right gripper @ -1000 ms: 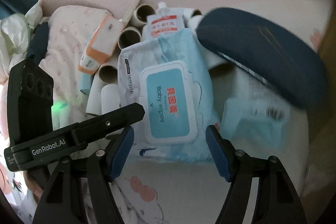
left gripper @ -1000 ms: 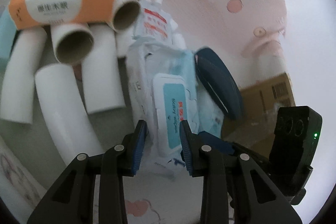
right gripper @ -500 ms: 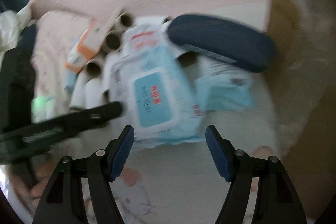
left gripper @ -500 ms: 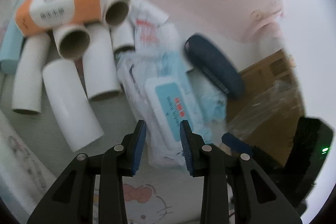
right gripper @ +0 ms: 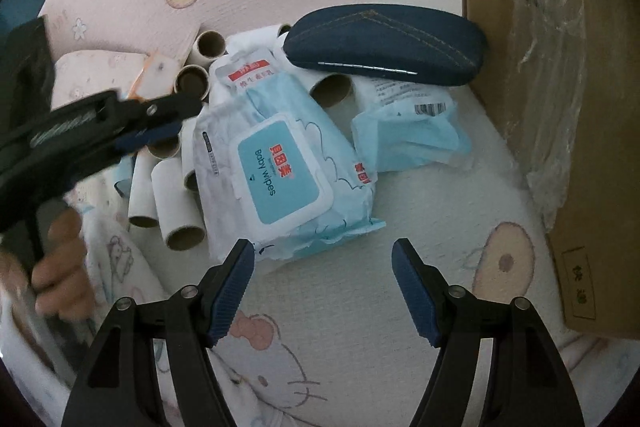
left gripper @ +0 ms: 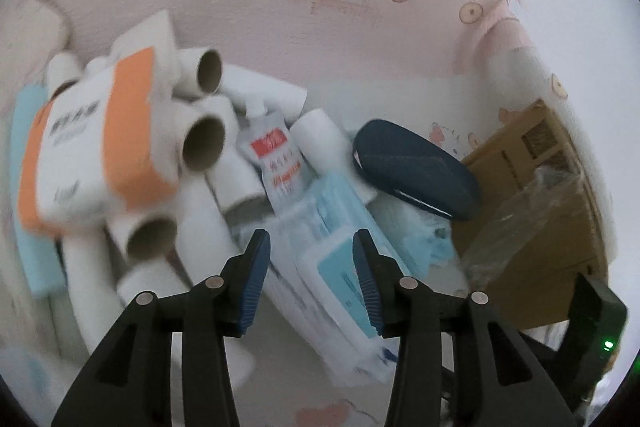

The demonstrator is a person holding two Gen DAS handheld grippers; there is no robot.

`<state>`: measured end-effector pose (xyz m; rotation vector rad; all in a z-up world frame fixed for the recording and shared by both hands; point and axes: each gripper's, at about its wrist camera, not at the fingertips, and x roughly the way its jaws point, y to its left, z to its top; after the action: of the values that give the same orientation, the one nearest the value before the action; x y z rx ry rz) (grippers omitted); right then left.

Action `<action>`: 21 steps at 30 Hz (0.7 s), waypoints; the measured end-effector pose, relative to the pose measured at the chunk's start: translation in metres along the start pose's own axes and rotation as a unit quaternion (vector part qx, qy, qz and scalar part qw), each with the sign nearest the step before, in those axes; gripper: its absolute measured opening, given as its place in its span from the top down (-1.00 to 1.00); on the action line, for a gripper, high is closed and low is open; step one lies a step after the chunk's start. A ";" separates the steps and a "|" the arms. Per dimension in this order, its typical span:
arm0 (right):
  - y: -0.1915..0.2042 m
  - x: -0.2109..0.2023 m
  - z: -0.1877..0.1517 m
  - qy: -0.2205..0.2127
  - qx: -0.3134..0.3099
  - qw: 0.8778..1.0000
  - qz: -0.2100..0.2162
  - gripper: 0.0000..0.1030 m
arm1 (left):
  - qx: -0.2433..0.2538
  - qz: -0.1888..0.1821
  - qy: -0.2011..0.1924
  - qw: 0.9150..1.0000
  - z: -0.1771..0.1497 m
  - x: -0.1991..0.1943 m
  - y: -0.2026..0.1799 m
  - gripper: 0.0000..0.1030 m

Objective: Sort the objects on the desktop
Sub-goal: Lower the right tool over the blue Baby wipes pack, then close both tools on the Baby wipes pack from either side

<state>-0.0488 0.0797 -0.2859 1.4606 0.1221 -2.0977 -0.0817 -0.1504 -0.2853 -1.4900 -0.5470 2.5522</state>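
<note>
The baby wipes pack (right gripper: 280,175) lies flat on the pink cartoon-print mat (right gripper: 360,307), resting against cardboard tubes (right gripper: 176,203), just ahead of both tools. The left gripper (left gripper: 310,271) hangs over the pack's near end; its jaws have just been opening and stand apart, the pack below them and ungripped. The right gripper (right gripper: 322,287) has wide-open jaws over bare mat, the pack just beyond its tips. A denim glasses case (right gripper: 384,43) lies behind, beside a cardboard box (right gripper: 592,147).
</note>
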 end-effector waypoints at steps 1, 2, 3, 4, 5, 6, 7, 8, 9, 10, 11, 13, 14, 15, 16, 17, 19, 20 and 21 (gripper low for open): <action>0.000 0.001 0.000 -0.001 0.001 1.000 -0.002 -0.35 | 0.003 -0.002 0.006 1.000 0.004 0.007 0.005 0.08; 0.000 0.001 0.001 0.001 0.001 1.000 -0.004 -0.35 | -0.001 -0.001 0.014 1.000 0.007 0.013 0.009 0.08; -0.001 0.003 0.001 0.004 0.004 1.000 -0.007 -0.35 | -0.010 0.003 0.024 1.000 0.010 0.020 0.014 0.09; -0.002 0.005 0.001 0.008 0.009 1.000 -0.011 -0.35 | -0.018 0.007 0.029 0.999 0.011 0.024 0.018 0.08; -0.004 0.008 0.001 0.015 0.015 1.000 -0.015 -0.35 | -0.024 0.007 0.032 0.999 0.011 0.027 0.022 0.09; -0.004 0.009 0.002 0.018 0.019 1.000 -0.015 -0.35 | -0.026 0.007 0.031 0.999 0.011 0.028 0.023 0.09; -0.006 0.011 0.001 0.021 0.024 0.999 -0.009 -0.35 | -0.024 0.006 0.030 0.999 0.010 0.027 0.022 0.08; -0.007 0.012 0.001 0.024 0.027 0.999 -0.005 -0.35 | -0.022 0.004 0.029 0.999 0.009 0.026 0.021 0.09; -0.007 0.013 0.001 0.027 0.029 0.999 -0.003 -0.35 | -0.018 -0.004 0.028 0.999 0.008 0.024 0.020 0.09; -0.007 0.015 0.002 0.030 0.032 0.999 0.001 -0.35 | -0.015 -0.006 0.028 0.999 0.007 0.024 0.019 0.08; -0.007 0.016 0.002 0.032 0.034 0.999 0.003 -0.35 | -0.013 -0.005 0.029 0.999 0.005 0.024 0.019 0.09; -0.008 0.017 0.003 0.032 0.038 0.999 0.009 -0.35 | -0.012 -0.008 0.026 1.000 0.002 0.022 0.019 0.12; -0.008 0.017 0.004 0.029 0.040 0.999 0.012 -0.35 | -0.006 -0.005 0.024 1.000 0.000 0.021 0.018 0.15; -0.009 0.016 0.004 0.023 0.042 0.999 0.013 -0.35 | 0.001 0.000 0.025 1.000 -0.002 0.020 0.016 0.17; -0.011 0.015 0.004 0.021 0.044 0.999 0.013 -0.35 | 0.004 0.001 0.028 1.000 -0.003 0.020 0.016 0.20; -0.011 0.014 0.004 0.021 0.046 0.999 0.014 -0.35 | 0.004 0.000 0.030 1.000 -0.005 0.020 0.016 0.22; -0.013 0.015 0.005 0.024 0.051 0.998 0.024 -0.35 | 0.004 -0.007 0.043 0.999 -0.007 0.022 0.013 0.25; -0.013 0.016 0.005 0.027 0.052 0.998 0.026 -0.35 | 0.006 -0.009 0.049 0.999 -0.009 0.022 0.012 0.25; -0.013 0.018 0.006 0.034 0.052 0.998 0.027 -0.35 | 0.012 -0.010 0.058 0.998 -0.012 0.023 0.008 0.25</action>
<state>-0.0643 0.0816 -0.3026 1.5778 -0.0010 -2.0381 -0.0823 -0.1483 -0.3126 -1.6043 -0.5114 2.4297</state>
